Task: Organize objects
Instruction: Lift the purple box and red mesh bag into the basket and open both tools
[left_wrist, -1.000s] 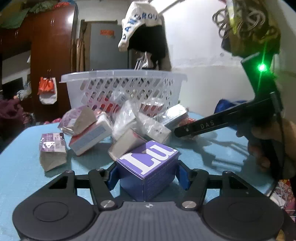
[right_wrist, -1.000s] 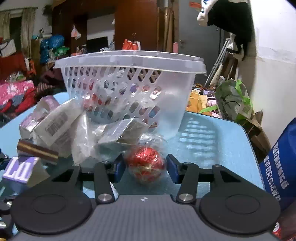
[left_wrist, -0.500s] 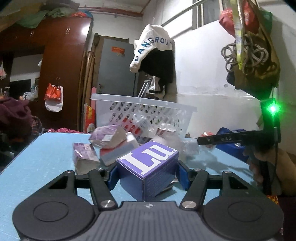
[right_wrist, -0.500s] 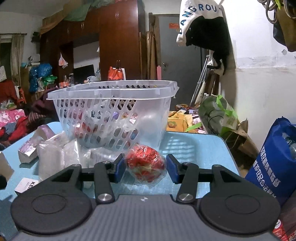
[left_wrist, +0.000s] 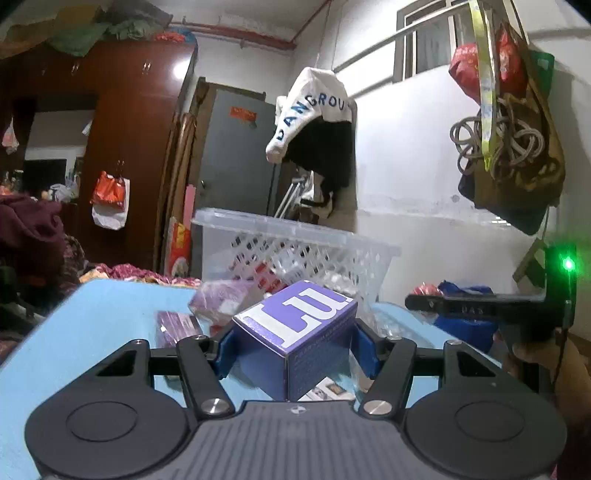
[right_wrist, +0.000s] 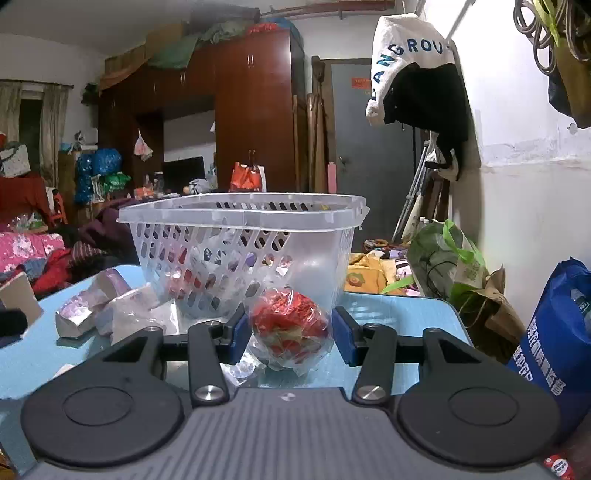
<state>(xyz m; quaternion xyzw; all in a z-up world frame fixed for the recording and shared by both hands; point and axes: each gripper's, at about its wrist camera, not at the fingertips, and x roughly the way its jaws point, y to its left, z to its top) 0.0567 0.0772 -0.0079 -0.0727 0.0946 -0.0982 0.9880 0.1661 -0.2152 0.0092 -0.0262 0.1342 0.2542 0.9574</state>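
Note:
My left gripper (left_wrist: 293, 349) is shut on a purple box (left_wrist: 295, 339) with white letters and holds it above the blue table (left_wrist: 92, 317). My right gripper (right_wrist: 290, 332) is shut on a red ball wrapped in clear plastic (right_wrist: 290, 326), lifted above the table (right_wrist: 399, 314). A clear plastic basket (right_wrist: 240, 251) stands behind, holding several packets; it also shows in the left wrist view (left_wrist: 295, 247). Loose purple and white packets (right_wrist: 99, 306) lie in a pile left of the basket. The right gripper shows from the side in the left wrist view (left_wrist: 480, 306).
A blue bag (right_wrist: 554, 343) stands at the right beyond the table edge. A green bag (right_wrist: 447, 266) lies on the floor behind. A white wall runs along the right, with clothes (right_wrist: 417, 74) hanging. A wardrobe (right_wrist: 251, 118) stands far back.
Both grippers have risen off the table with their loads and tilted up; the basket now sits lower and farther in both views. The pile stays on the table.

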